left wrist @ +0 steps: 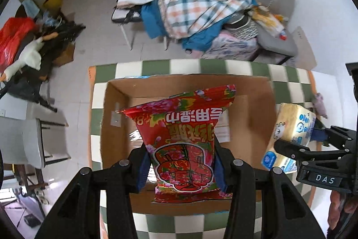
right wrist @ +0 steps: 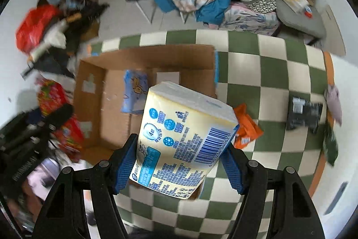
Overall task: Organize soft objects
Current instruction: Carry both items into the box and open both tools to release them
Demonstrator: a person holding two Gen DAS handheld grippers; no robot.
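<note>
Left gripper (left wrist: 182, 168) clamped on red wet-wipe pack (left wrist: 181, 138) above open cardboard box (left wrist: 116, 93), right gripper (right wrist: 179, 166) gripping yellow tissue pack (right wrist: 183, 140) over box's near edge; loading step, probably next: lower, release inside.

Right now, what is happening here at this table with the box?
A person is packing soft goods with a handheld gripper in each hand. The left gripper is shut on a red flowery wet-wipe pack, held above the open brown cardboard box on the green-and-white checkered table. The right gripper is shut on a yellow-and-white tissue pack beside the box. A light blue pack already lies in the box; an orange packet remains on the table.
</note>
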